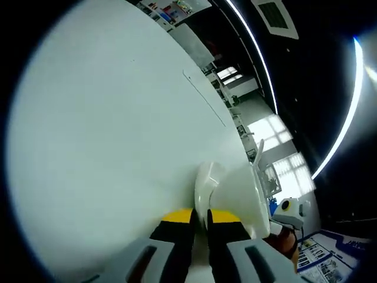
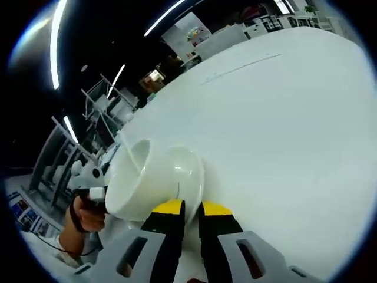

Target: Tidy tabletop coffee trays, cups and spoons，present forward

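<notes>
Gripping the saucer [image 2: 187, 171] rim, the right gripper [image 2: 187, 213] has its 2 jaws clenched on the near edge; the left gripper [image 1: 200, 219] is clamped on the same saucer's opposite rim. The cup [image 2: 132, 183] sits on the saucer, tilted in view, above the white table [image 2: 283, 118]. Spoons: cannot make out. Saucer underside hidden.

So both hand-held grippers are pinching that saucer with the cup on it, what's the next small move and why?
Probably ease it forward across the table, keeping it level. The left hand-held gripper and right hand-held gripper both look shut on the saucer rim, and the cup sitting on it could slide if tipped.
</notes>
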Demonstrator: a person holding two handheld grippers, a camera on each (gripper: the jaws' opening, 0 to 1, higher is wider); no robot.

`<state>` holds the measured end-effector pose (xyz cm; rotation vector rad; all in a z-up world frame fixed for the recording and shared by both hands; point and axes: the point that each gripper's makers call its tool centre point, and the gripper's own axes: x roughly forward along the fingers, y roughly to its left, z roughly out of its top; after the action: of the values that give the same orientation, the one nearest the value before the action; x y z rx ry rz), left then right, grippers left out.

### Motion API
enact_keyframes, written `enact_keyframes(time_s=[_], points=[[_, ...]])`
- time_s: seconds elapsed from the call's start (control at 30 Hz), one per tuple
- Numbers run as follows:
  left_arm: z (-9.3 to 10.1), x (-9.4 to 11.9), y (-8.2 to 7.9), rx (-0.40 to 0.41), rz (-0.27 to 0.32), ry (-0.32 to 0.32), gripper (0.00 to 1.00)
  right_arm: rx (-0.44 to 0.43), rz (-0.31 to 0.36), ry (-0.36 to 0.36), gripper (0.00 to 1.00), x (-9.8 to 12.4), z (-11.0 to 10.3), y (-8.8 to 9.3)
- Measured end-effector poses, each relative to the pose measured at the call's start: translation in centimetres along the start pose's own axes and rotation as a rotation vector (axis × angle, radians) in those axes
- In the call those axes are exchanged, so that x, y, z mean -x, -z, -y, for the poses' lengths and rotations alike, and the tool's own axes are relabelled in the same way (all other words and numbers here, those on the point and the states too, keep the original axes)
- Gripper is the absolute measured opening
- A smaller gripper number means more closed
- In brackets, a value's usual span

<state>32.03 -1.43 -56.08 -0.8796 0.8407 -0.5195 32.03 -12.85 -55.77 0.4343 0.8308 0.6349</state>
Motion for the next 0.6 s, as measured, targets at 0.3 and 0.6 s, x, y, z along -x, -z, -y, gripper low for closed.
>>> enact_keyframes(time_s=[0.3,0.6], points=[[-0.09,-0.06,-0.02,0.057,-0.003,-0.039,0.09,-0.136,-0.007,0.015,0.07,-0.11,0.39,-0.08],[-0.09,-0.16,-0.22,0.075,-0.011,-0.088,0.06,-0.174,0.007,0.036,0.05,0.08,0.2,-0.41]])
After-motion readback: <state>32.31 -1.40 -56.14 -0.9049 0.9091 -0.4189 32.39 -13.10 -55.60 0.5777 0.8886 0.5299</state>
